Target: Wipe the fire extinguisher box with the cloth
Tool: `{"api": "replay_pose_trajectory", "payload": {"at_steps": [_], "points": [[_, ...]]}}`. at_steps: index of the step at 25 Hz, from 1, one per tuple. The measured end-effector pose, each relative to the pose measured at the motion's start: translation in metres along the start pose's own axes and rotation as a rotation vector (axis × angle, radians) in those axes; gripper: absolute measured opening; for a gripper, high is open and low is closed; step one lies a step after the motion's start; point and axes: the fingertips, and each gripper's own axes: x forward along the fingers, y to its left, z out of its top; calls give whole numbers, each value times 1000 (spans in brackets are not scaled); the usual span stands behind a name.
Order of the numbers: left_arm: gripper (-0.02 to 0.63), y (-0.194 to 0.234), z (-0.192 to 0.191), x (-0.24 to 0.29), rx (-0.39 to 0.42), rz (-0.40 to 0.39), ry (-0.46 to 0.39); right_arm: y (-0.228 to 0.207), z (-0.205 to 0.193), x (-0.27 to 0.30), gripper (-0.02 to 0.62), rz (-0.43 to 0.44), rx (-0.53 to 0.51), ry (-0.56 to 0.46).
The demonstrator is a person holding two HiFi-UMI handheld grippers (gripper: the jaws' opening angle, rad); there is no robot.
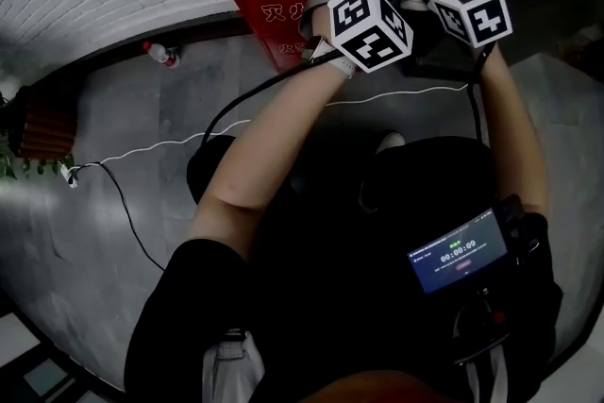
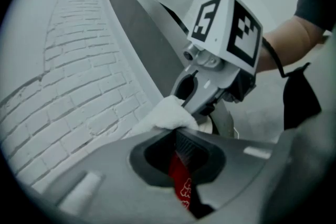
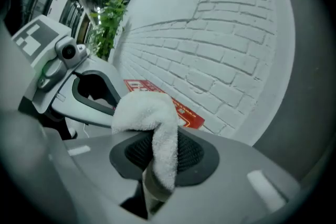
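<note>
The white cloth [image 3: 152,123] bunches right at the lens, pinched fast in the right gripper's [image 3: 157,157] fingers and draped over them. Just beyond lies the red fire extinguisher box [image 3: 185,114], standing on the floor [image 1: 170,99] against the white brick wall [image 3: 236,50]. The left gripper [image 2: 181,165] hovers beside the cloth, its fingers a narrow slot apart and empty, with red showing through. To wipe well, I judge: press the hanging fold flat on the lid, sweep in overlapping strokes, and keep the hard fingers off the paint.

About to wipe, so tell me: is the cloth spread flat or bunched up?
Bunched up: the cloth hangs in a crumpled wad, pinched in the right gripper.
</note>
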Motion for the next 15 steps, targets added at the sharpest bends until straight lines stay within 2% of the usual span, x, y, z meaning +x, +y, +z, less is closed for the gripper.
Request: {"api": "replay_pose_trajectory", "payload": {"at_steps": [4,6,11,15], "points": [[2,20,-4,-40,-66,59,-94,22,33,-6,92,-22,123,-196],[2,35,-12,-61,-115,90,-126,35,50,-5,94,-40,118,-263],[2,65,-34,-108,-194,163,-189,66,87,-2,97,-63,6,-396],[2,70,-61,-146,-227,240,-207,104,100,4,98,8,64,-458]]}}
